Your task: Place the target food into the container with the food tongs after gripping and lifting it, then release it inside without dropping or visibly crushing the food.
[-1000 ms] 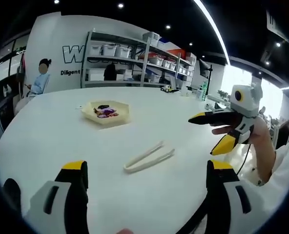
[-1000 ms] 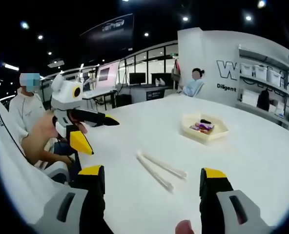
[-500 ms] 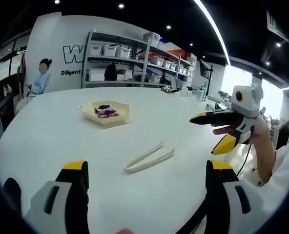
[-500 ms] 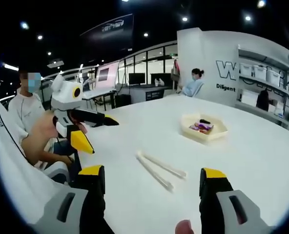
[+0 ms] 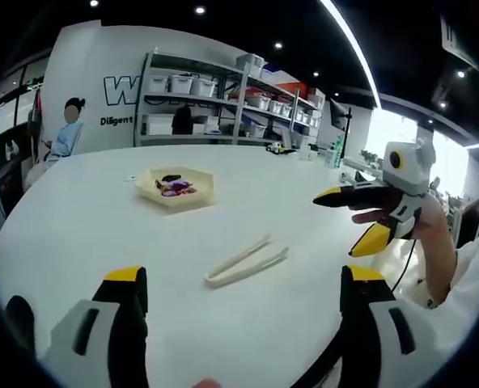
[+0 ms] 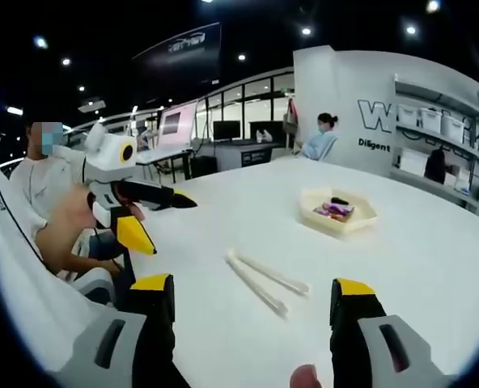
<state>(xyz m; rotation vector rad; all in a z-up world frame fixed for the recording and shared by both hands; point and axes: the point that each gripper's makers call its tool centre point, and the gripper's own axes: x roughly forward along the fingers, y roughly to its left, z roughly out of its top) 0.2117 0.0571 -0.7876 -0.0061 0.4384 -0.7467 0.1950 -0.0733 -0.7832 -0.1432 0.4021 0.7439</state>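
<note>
Nothing of the task looks begun. The tongs (image 5: pixel 247 263) lie untouched on the white bench (image 5: pixel 78 218), closed end toward the left gripper (image 5: pixel 243 299), tips pointing away. The food (image 5: pixel 173 185), a few small dark and purple pieces, sits in a shallow yellow tray (image 5: pixel 179 196) farther back on the bench, well apart from the tongs; whether that tray is the target container or the source cannot be told.

Both grippers hover above the near edge with fingers wide apart and holding nothing. From the left gripper view the right gripper (image 5: pixel 354 220) shows at the right, fingers spread; from the right gripper view (image 6: pixel 243 295) the left one (image 6: pixel 154 218) is likewise open.

Left to do: grasp the tongs, grip the food, lift, place, release.

Nothing stands between grippers and tongs. Shelving (image 5: pixel 223 105) and seated people (image 6: pixel 319 139) are far behind.
</note>
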